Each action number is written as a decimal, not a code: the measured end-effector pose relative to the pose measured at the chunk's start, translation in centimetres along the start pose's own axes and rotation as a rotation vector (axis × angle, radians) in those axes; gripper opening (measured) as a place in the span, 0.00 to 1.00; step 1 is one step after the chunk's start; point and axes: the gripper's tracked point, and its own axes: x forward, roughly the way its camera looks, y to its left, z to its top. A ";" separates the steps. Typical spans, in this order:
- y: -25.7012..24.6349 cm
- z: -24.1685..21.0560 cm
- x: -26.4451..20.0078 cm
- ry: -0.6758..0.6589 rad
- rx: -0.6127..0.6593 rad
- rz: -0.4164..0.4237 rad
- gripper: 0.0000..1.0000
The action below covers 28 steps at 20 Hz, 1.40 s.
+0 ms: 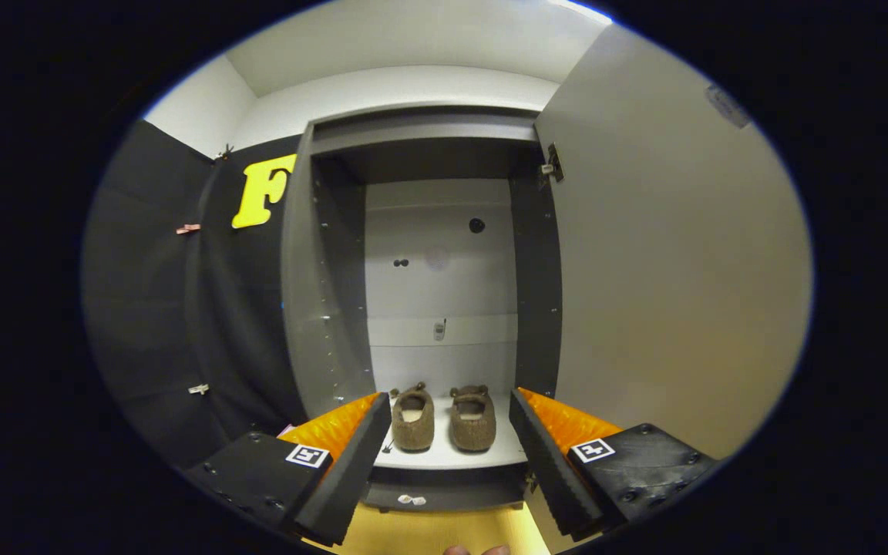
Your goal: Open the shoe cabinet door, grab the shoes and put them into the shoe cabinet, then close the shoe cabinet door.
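Brown fuzzy shoes (442,420) on a white shelf (452,456), grey cabinet door (667,270).

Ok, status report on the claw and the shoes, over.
Claw open, empty. Pair of brown fuzzy slippers on cabinet's bottom shelf, beyond fingers. Grey cabinet door wide open. Nothing in the way.

I see the shoes (442,418) as fuzzy, plush cloth with pale fleecy lining, the shoe cabinet (336,293) as smooth matt laminate board, its open door (667,270) equally matt, with small metal hinge (552,164)
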 end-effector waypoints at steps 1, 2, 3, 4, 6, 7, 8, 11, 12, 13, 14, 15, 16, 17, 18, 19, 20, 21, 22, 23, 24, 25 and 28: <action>-0.1 0.5 -1.8 0.008 -0.001 0.008 0.98; -0.4 0.5 -3.4 0.012 -0.002 0.014 0.98; -0.8 0.6 -5.3 0.013 0.001 0.016 0.98; -1.0 0.8 -7.0 0.019 0.008 0.027 0.98; -1.1 0.6 -10.9 0.050 0.036 0.050 0.98; -1.4 0.4 -12.5 0.068 0.044 0.054 0.98; -2.0 0.4 -13.9 0.081 0.046 0.052 0.98; -4.5 0.8 -18.1 0.109 0.059 0.044 0.98; -5.7 0.8 -19.5 0.120 0.072 0.038 0.98; -7.2 0.8 -20.6 0.131 0.086 0.018 0.98; -9.1 0.8 -21.6 0.133 0.100 -0.009 0.98; -11.2 1.0 -22.4 0.130 0.112 -0.048 0.98; -13.3 1.0 -23.2 0.124 0.120 -0.086 0.98; -15.5 1.2 -23.7 0.113 0.123 -0.128 0.98; -17.9 1.4 -24.0 0.100 0.120 -0.175 0.98; -20.4 1.0 -23.5 0.088 0.118 -0.215 0.98; -22.4 1.1 -23.3 0.069 0.115 -0.247 0.98; -24.5 1.0 -22.7 0.063 0.111 -0.279 0.98; -26.3 0.9 -22.0 0.051 0.104 -0.294 0.98; -27.8 0.8 -21.0 0.047 0.093 -0.311 0.98; -28.6 0.7 -19.8 0.039 0.085 -0.306 0.98; -29.4 0.7 -18.7 0.037 0.073 -0.304 0.98; -30.2 0.0 -15.7 0.054 0.040 -0.289 0.98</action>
